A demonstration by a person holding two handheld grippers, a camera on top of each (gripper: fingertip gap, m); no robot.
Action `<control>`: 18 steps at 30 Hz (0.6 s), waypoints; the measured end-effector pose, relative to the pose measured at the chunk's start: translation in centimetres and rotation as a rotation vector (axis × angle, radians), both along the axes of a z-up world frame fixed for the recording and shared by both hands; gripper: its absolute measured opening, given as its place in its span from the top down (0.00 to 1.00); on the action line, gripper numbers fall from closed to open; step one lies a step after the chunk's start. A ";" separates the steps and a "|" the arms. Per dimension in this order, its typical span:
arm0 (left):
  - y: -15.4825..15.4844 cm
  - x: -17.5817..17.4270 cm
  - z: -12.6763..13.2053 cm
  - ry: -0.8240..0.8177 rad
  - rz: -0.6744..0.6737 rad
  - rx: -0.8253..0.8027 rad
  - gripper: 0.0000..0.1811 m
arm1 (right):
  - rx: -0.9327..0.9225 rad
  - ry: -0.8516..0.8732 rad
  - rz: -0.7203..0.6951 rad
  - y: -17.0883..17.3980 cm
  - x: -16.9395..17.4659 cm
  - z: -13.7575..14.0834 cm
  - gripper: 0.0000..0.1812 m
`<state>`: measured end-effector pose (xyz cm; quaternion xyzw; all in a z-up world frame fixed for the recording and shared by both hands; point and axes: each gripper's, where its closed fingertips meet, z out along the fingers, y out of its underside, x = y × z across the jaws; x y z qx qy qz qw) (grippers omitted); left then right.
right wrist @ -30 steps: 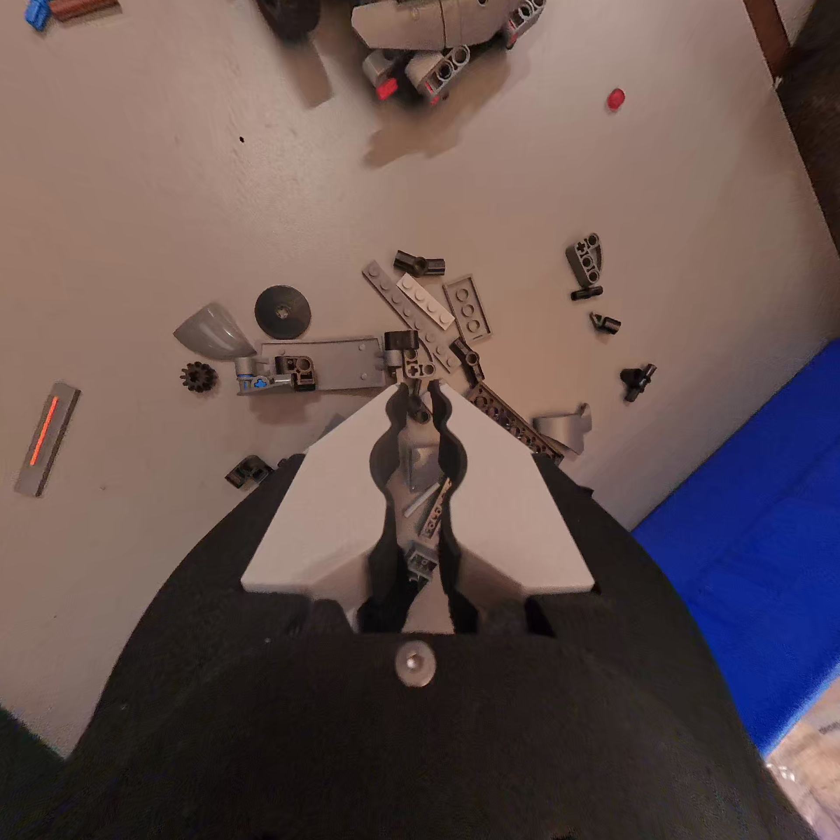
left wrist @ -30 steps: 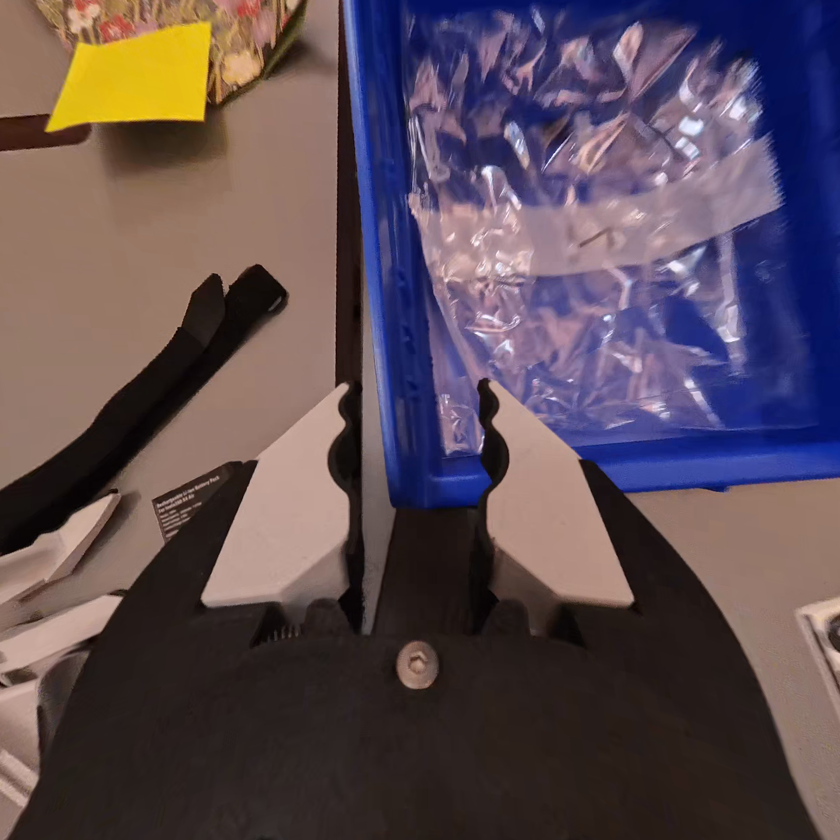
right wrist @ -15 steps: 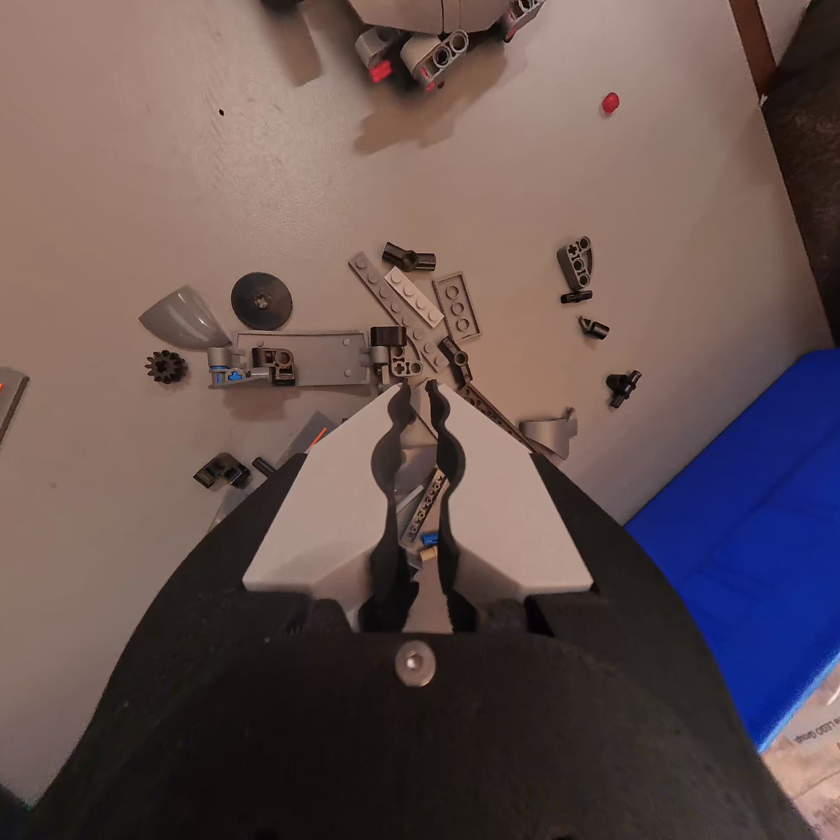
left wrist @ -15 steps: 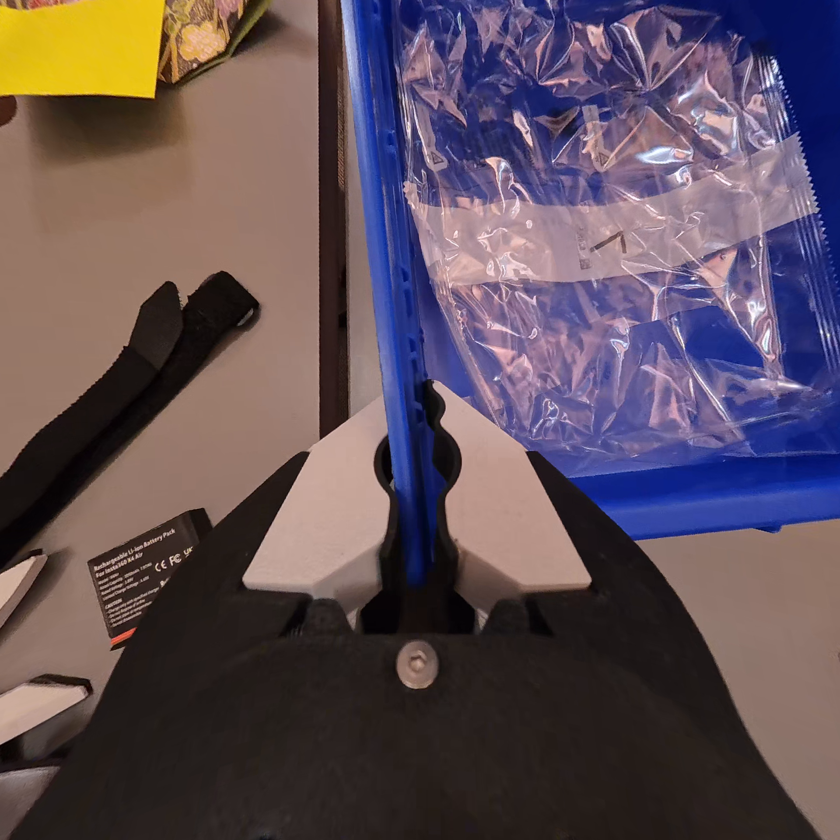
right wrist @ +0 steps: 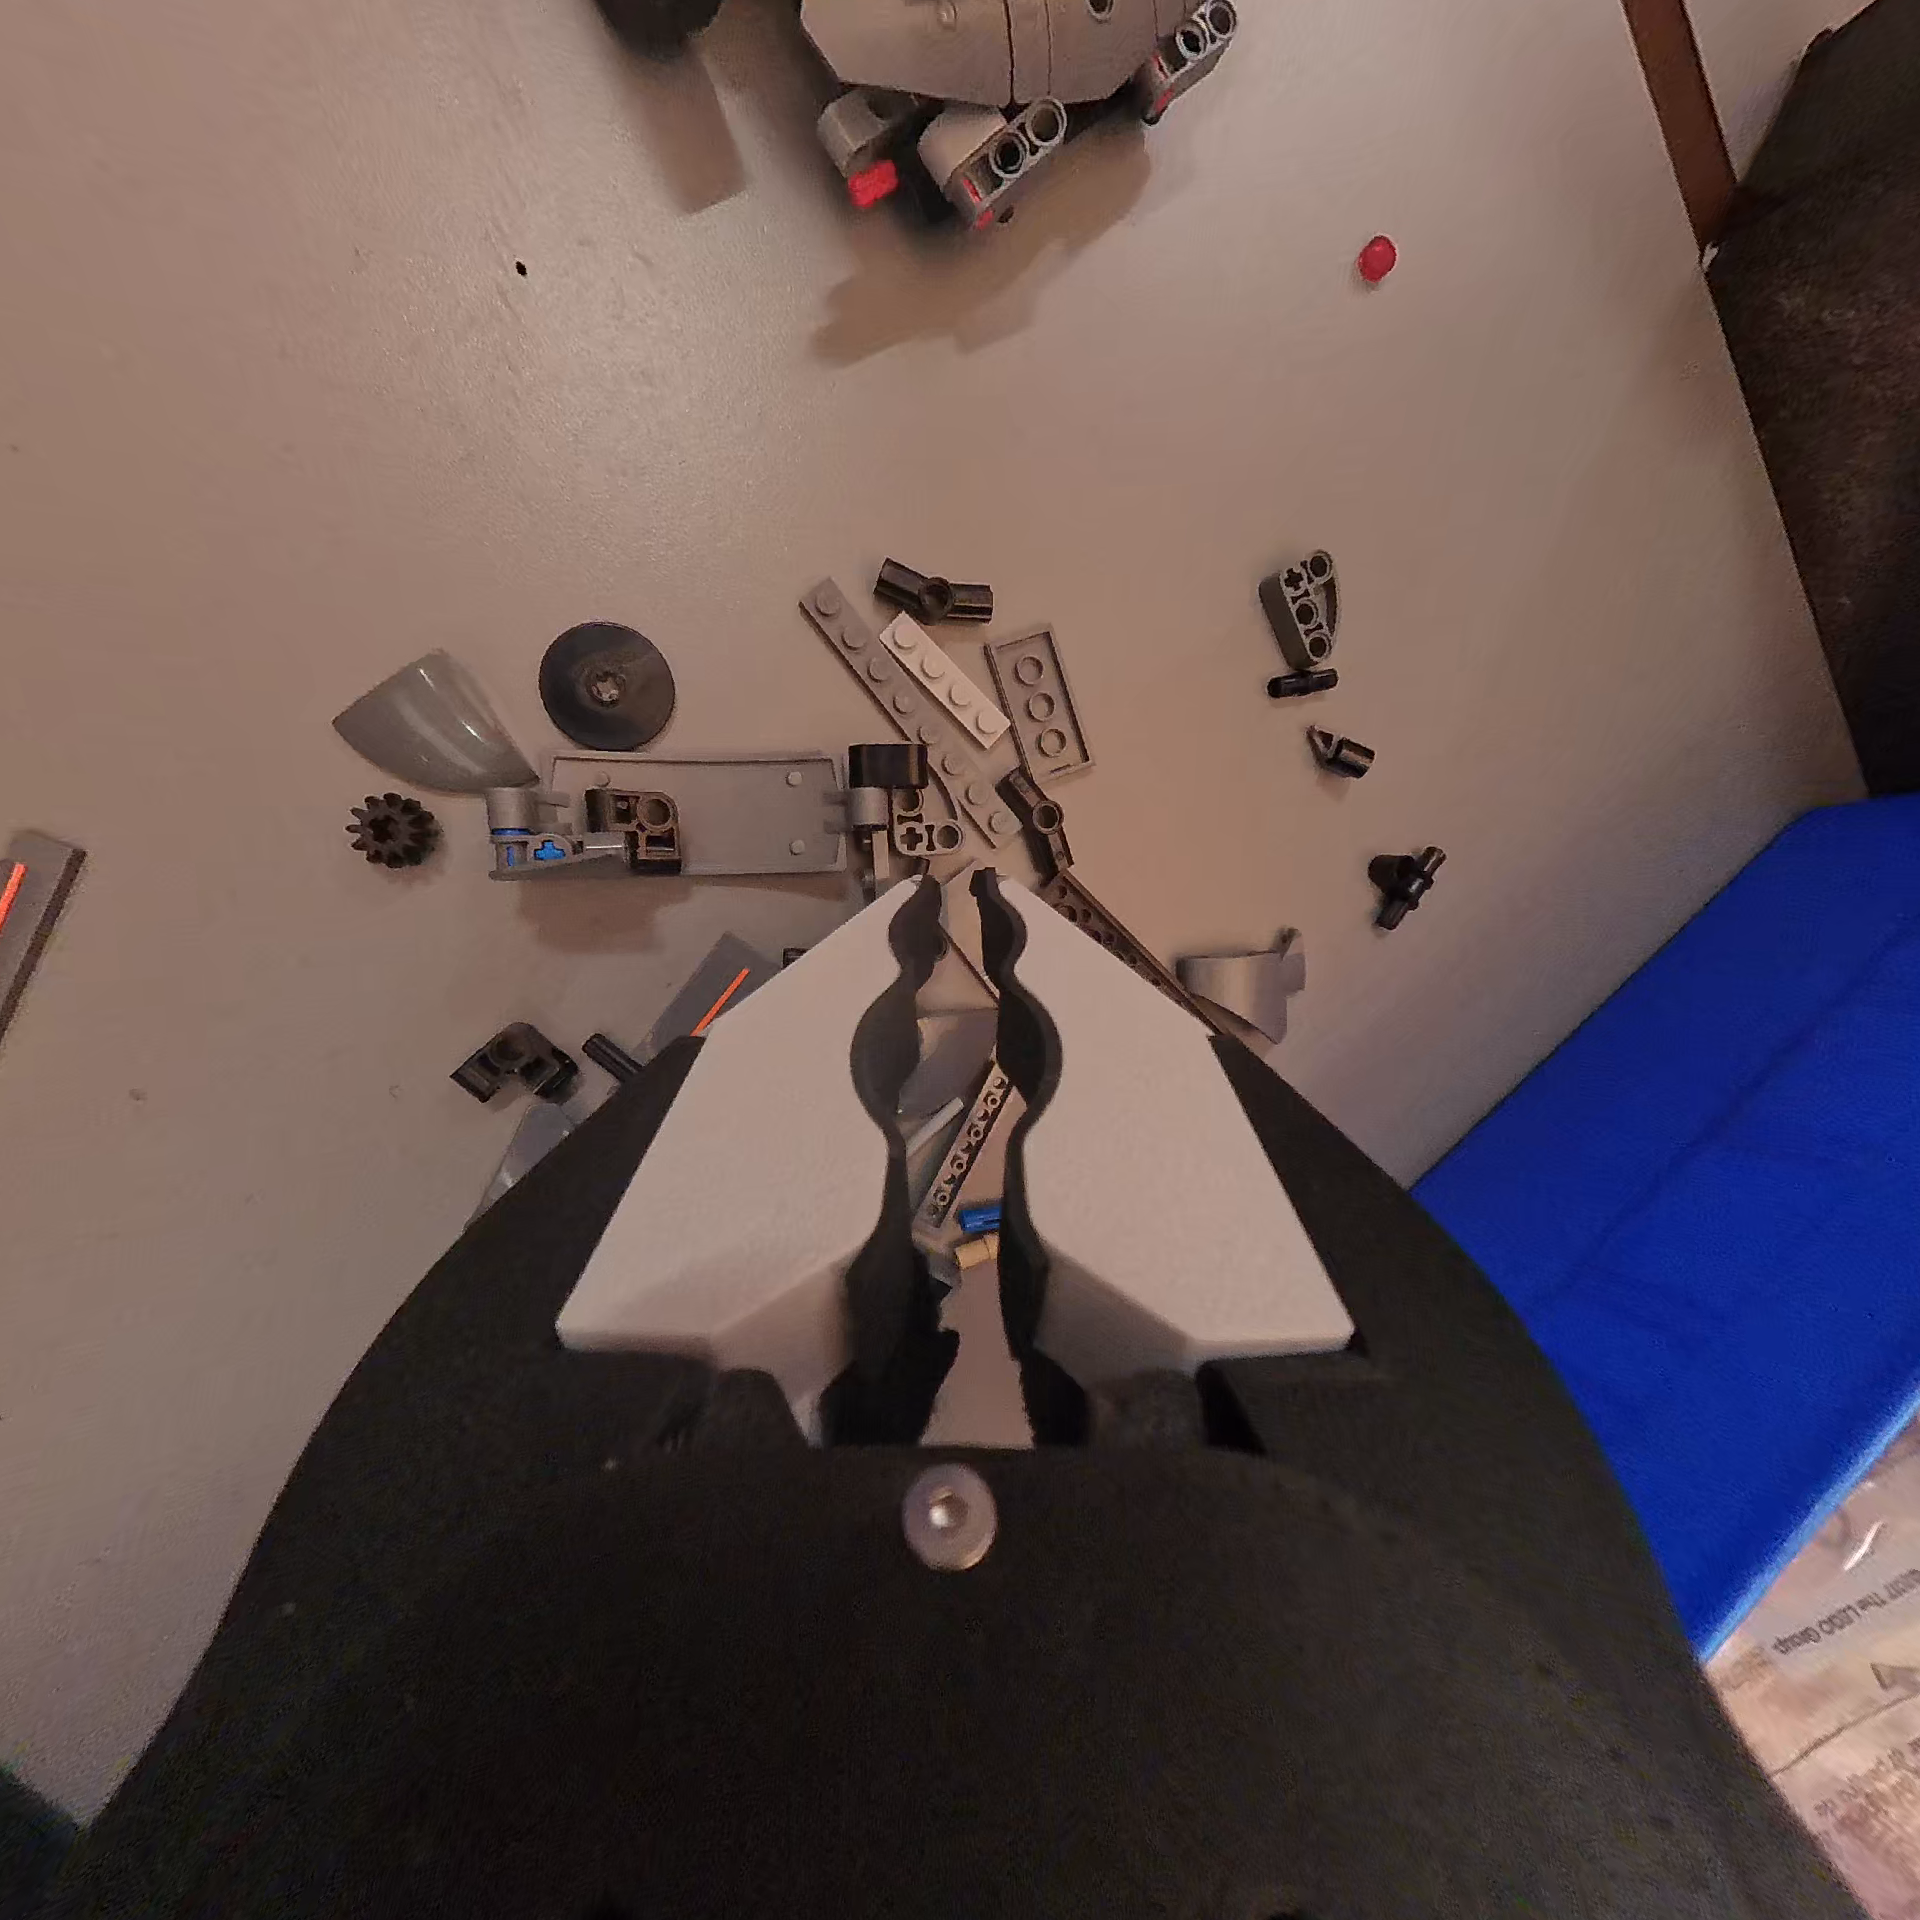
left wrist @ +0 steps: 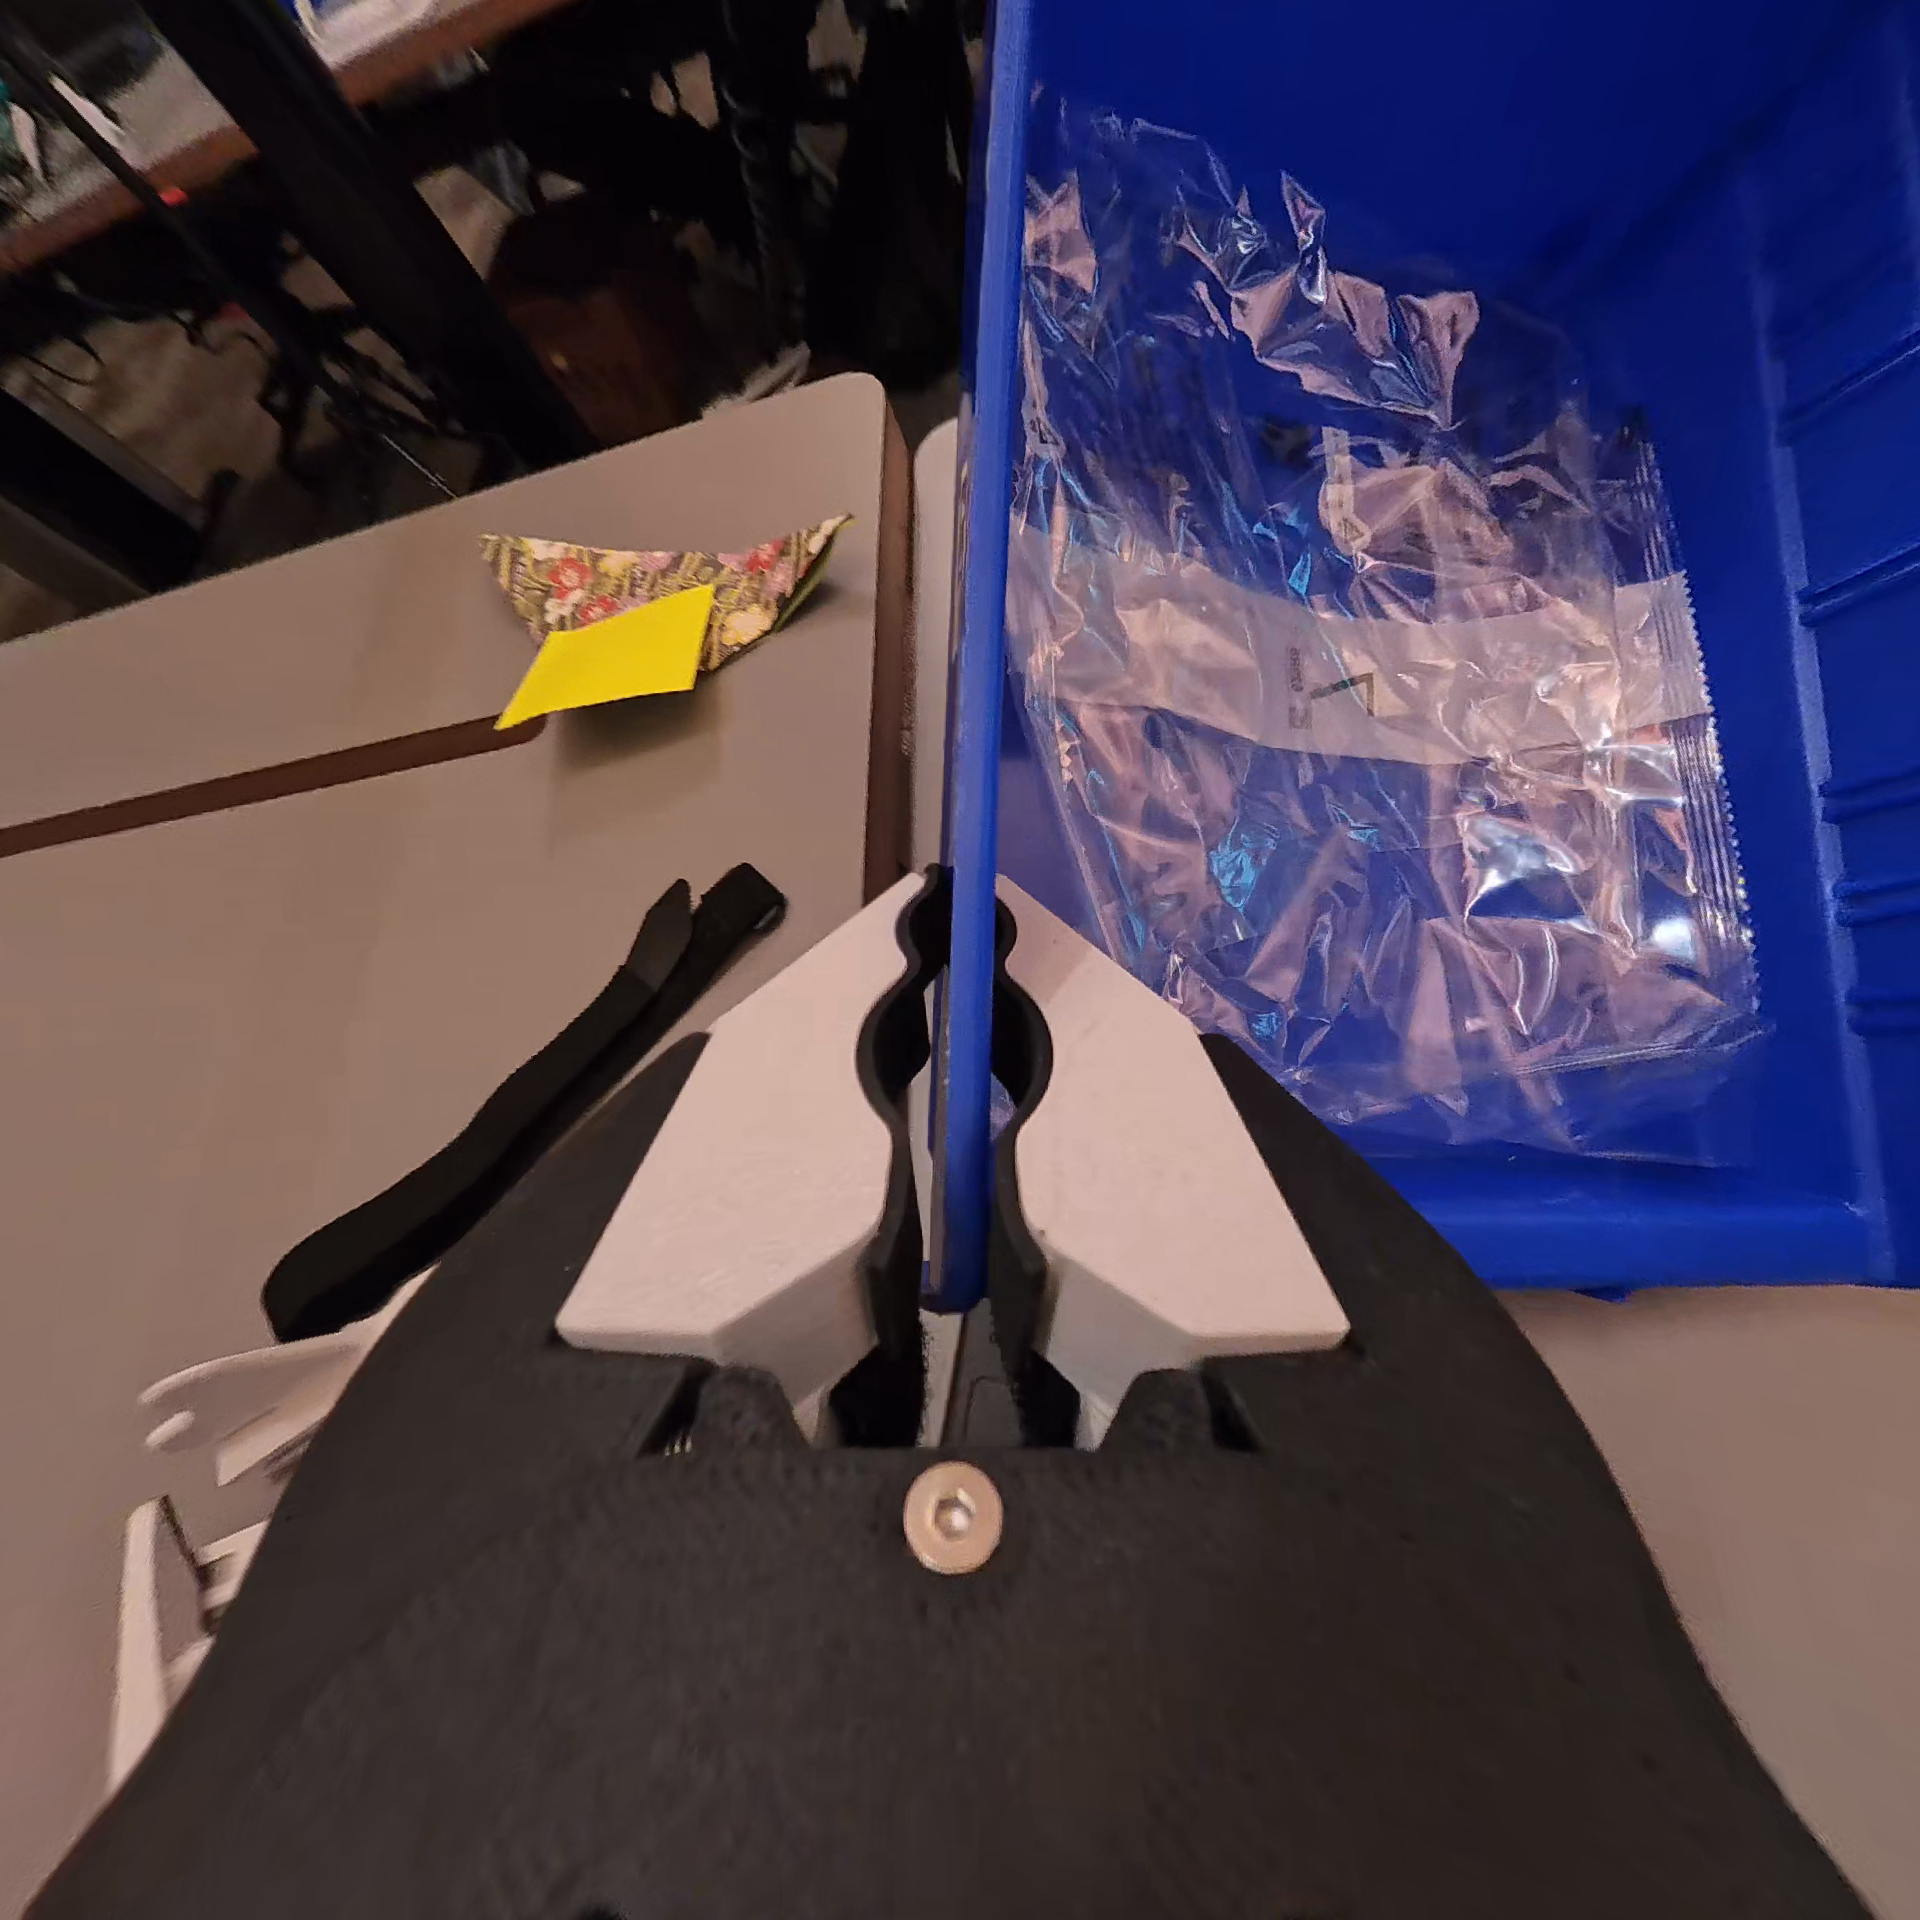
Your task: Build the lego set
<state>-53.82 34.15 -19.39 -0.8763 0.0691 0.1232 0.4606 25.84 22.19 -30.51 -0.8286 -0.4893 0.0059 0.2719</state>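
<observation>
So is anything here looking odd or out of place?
Yes. The left gripper is clamped on the side wall of the blue bin, which holds only a crumpled clear bag, not a Lego piece. The loose Lego pieces lie scattered on the table beneath the right gripper, untouched.

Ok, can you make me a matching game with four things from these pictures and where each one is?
Things:
1. plastic bag
2. yellow note
3. black strap
4. red stud

Places:
A. alone on the table, right of the half-built grey model
B. inside the blue bin
C. on the grey table, left of the left gripper
D. against the flowery paper

Pairs: 1-B, 2-D, 3-C, 4-A
</observation>
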 end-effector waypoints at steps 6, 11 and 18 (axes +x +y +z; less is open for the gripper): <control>-1.6 -0.8 2.8 0.110 -0.002 0.117 1.00 | 0.005 0.000 0.003 0.0 0.0 0.1 0.97; -2.4 -0.8 3.6 0.159 -0.016 0.176 1.00 | 0.004 -0.004 0.002 0.0 0.0 0.1 0.97; -2.4 -1.1 2.6 0.062 -0.009 0.161 0.99 | 0.003 -0.003 0.004 -0.1 0.0 0.1 0.97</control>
